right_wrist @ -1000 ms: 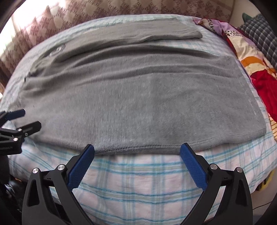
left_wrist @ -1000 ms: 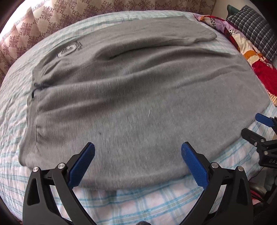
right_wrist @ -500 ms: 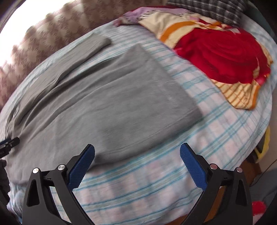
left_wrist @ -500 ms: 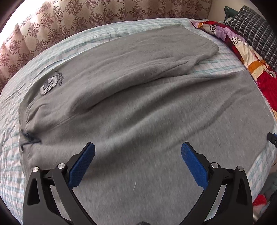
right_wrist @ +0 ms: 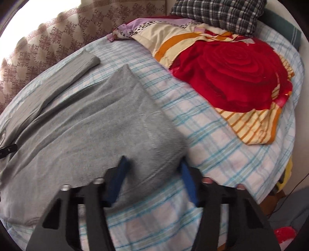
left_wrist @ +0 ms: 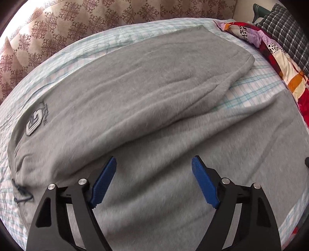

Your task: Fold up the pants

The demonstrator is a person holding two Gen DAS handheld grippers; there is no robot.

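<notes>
While jaws close, pants [left_wrist: 154, 119] lie crosswise, waistband left.

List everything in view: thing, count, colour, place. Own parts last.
pants: one, grey, spread flat on the sheet
sheet: one, white with blue check, covering the bed
quilt: one, red and cream patchwork, beside the leg ends
plaid cloth: one, black and white, behind the quilt
curtain: one, brown patterned, behind the bed
left gripper: black, blue pads, closing over the pants' near leg
right gripper: closing around the near leg's hem corner
</notes>
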